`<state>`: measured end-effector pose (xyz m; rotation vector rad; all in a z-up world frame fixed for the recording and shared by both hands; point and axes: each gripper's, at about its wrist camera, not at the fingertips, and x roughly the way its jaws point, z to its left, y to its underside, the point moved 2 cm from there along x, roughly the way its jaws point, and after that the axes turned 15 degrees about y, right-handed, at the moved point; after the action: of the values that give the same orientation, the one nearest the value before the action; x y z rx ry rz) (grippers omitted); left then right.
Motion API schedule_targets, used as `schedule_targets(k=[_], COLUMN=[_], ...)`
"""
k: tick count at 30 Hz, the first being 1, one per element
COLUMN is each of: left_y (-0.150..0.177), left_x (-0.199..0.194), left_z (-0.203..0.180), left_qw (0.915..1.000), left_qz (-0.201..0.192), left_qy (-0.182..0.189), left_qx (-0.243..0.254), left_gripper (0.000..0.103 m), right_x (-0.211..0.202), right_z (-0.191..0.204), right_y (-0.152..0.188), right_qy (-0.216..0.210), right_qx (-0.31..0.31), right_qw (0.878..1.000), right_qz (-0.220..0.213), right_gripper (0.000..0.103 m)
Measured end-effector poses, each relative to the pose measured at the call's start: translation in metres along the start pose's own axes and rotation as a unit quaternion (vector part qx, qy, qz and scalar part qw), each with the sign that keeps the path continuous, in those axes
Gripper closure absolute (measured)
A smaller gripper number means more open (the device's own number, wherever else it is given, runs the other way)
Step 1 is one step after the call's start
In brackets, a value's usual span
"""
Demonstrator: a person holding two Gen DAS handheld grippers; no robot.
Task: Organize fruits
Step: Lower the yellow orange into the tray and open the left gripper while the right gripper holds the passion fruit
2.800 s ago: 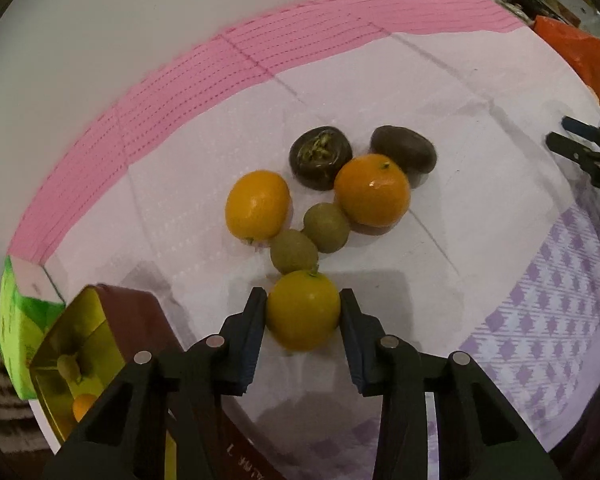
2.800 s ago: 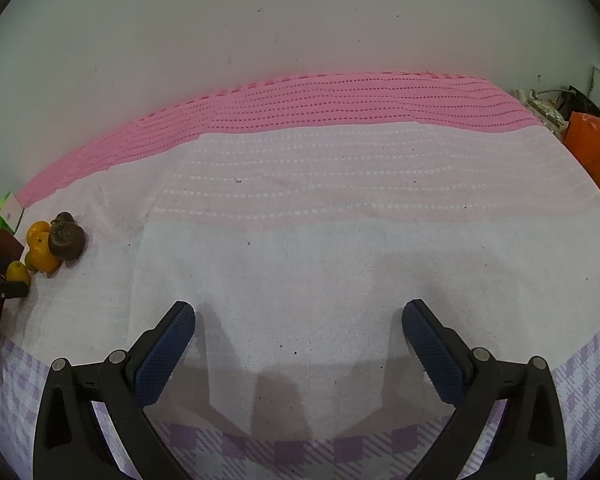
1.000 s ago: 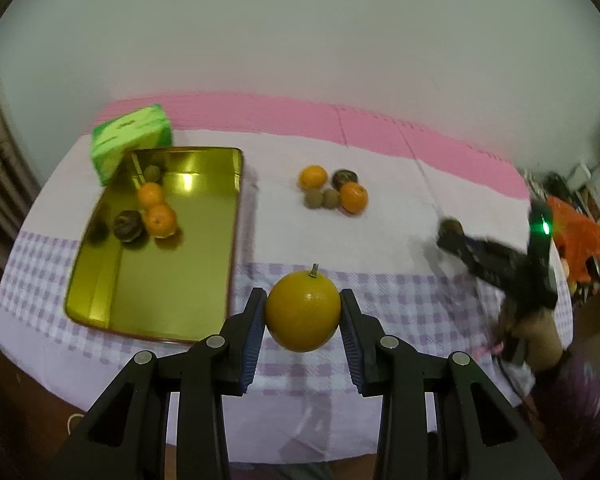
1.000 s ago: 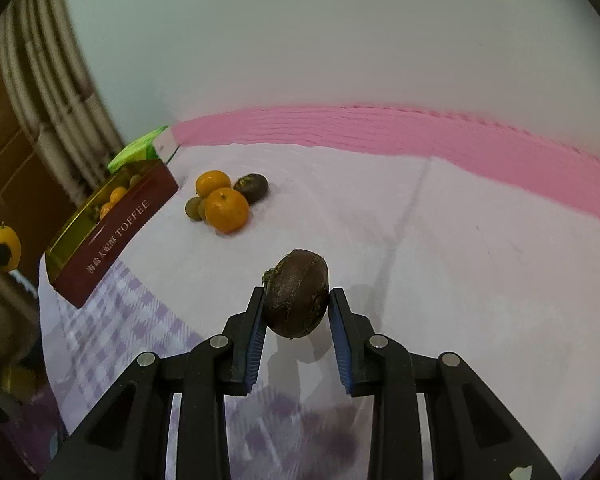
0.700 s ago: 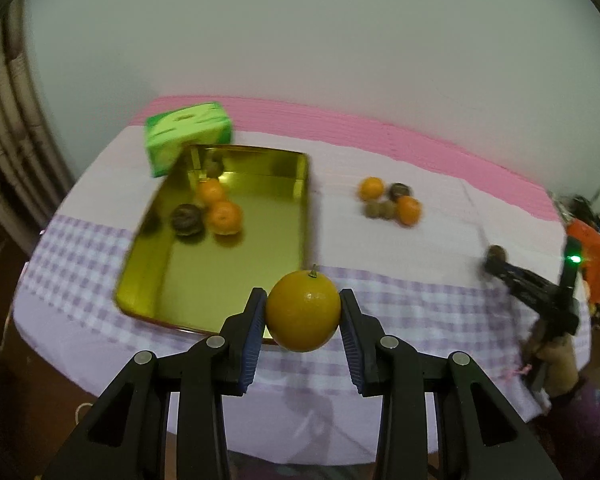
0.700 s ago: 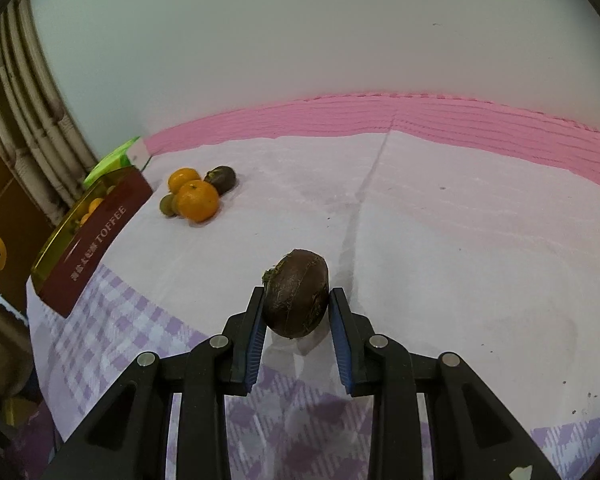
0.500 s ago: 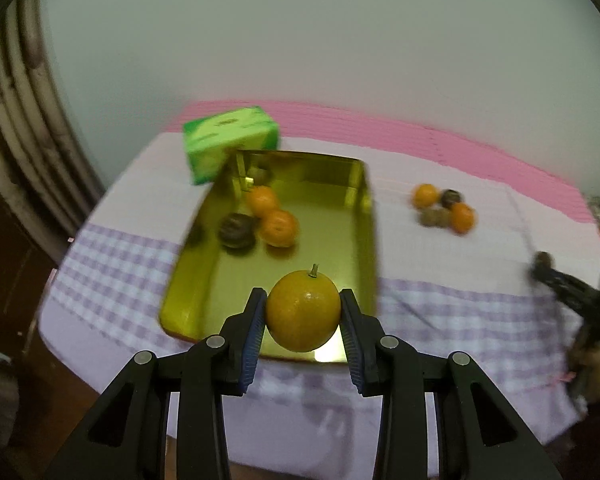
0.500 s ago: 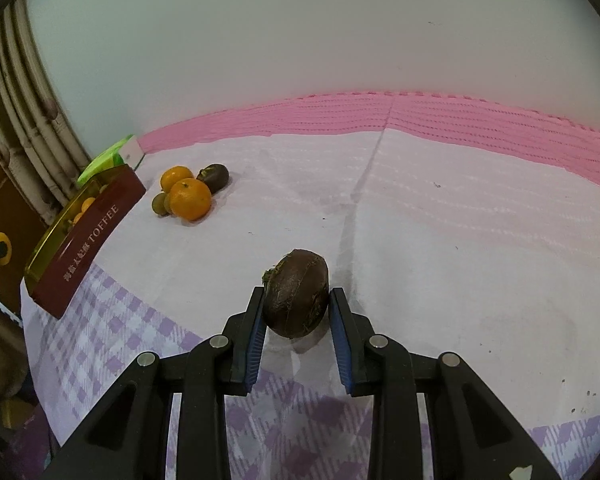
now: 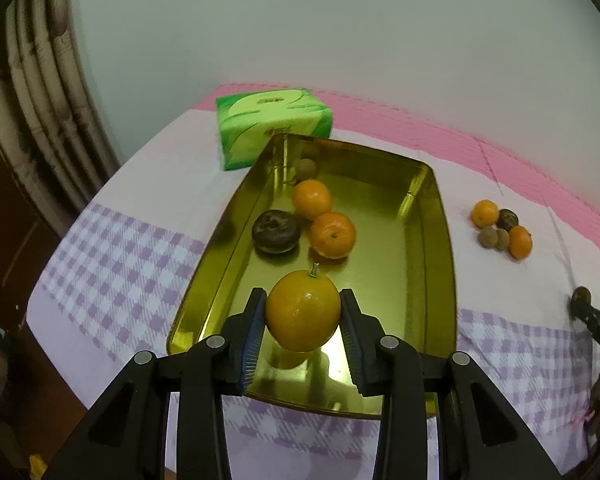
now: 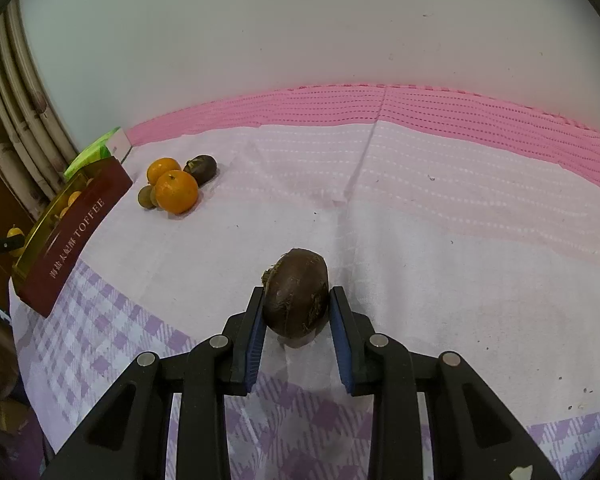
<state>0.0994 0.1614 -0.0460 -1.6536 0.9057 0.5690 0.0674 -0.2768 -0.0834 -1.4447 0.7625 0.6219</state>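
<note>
My left gripper is shut on a yellow-orange citrus fruit and holds it above the near end of the gold tin tray. In the tray lie two oranges, a dark brown fruit and a small brownish fruit. My right gripper is shut on a dark brown fruit a little above the cloth. A pile of loose fruit lies on the cloth beside the tray; it also shows in the left wrist view.
A green tissue box stands behind the tray. The tray's red side reads TOFFEE. The table edge runs along the checked cloth border. A curtain hangs at the left. The right gripper shows at the right edge.
My left gripper has carried the citrus fruit leftward and closer, from beside the tray to over its near end. My right gripper holds the brown fruit nearly still.
</note>
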Motion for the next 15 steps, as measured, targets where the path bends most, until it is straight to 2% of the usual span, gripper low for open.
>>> schedule_targets(k=[15], left_y=[-0.002], left_x=[0.009], left_z=[0.013], left_qw=[0.9997], left_qz=[-0.001], left_qy=[-0.023], left_qx=[0.002], left_gripper=[0.066], right_x=[0.001], right_z=[0.004], right_y=[0.0], right_qy=[0.013], right_qx=[-0.013], right_qw=[1.0], right_qz=[0.0], right_gripper=[0.075])
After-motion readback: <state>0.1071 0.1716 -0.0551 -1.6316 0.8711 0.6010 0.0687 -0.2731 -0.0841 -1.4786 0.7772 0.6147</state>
